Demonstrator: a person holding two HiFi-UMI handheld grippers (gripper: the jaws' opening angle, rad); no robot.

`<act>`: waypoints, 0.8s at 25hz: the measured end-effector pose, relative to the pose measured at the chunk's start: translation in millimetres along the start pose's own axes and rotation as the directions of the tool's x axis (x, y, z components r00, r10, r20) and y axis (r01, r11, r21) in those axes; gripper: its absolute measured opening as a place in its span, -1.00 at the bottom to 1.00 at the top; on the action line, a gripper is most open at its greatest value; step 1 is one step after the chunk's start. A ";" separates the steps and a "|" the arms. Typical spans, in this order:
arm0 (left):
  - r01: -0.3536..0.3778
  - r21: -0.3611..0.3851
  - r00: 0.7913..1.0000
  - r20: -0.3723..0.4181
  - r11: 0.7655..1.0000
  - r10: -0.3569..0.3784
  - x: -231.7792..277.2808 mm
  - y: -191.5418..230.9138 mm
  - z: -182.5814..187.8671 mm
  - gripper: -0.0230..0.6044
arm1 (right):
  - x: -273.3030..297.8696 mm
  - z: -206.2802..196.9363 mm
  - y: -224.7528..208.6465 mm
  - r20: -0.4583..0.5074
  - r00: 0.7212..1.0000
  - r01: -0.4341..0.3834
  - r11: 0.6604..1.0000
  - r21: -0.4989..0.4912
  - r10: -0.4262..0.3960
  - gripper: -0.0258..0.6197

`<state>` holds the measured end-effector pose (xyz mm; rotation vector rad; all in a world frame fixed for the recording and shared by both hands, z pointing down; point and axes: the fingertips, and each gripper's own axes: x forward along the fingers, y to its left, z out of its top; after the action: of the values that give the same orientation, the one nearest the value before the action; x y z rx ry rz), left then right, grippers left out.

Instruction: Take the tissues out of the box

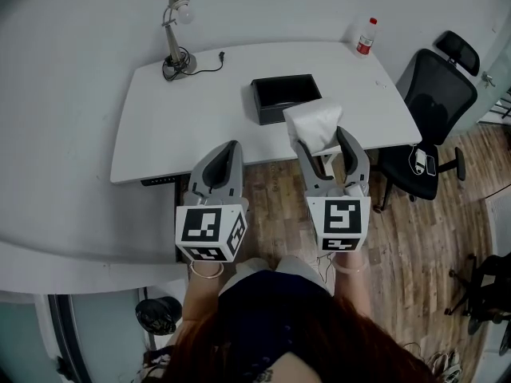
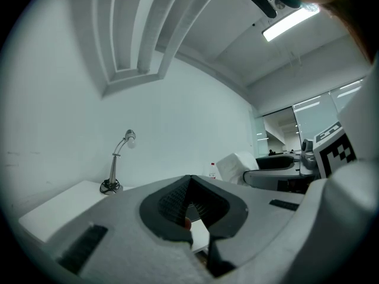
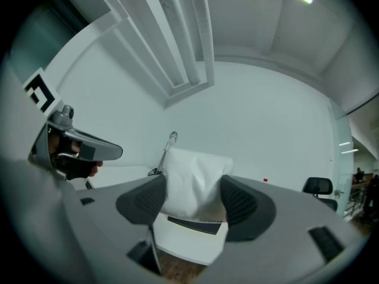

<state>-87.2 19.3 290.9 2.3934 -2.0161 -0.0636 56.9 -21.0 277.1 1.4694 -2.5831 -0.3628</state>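
A white pack of tissues [image 1: 313, 122] is clamped between the pads of my right gripper [image 1: 319, 140], held above the table's front edge, just in front of the black open-topped box [image 1: 286, 96]. In the right gripper view the pack [image 3: 192, 179] fills the gap between both dark pads and bulges above them; a dark strip of the box [image 3: 190, 224] shows below it. My left gripper [image 1: 227, 156] hovers to the left, over the same front edge, its jaws closed together with nothing in them [image 2: 189, 185].
The white table [image 1: 184, 126] carries a desk lamp [image 1: 177, 34] at the back left and a red-capped bottle [image 1: 366, 37] at the back right. A black office chair [image 1: 435, 94] stands at the table's right end. Wooden floor lies below the grippers.
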 end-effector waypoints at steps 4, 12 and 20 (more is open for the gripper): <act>-0.007 -0.003 1.000 0.003 1.000 0.007 5.3 -9.2 2.1 -0.86 | -2.2 -1.9 -7.8 0.015 1.000 -0.007 1.000 0.010 0.007 0.04; -0.045 0.008 0.999 -0.004 0.999 0.045 15.5 -39.9 7.8 -0.86 | -12.3 -2.1 -36.3 0.050 0.998 -0.035 0.999 0.022 0.034 0.04; -0.091 0.027 0.996 -0.004 0.995 0.092 19.1 -69.9 12.1 -0.86 | -24.2 -2.9 -61.2 0.087 0.994 -0.073 0.997 0.033 0.070 0.04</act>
<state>-15.6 12.5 276.0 2.3099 -2.1346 -0.0286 120.4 -30.7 262.6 1.3974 -2.7151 -0.3801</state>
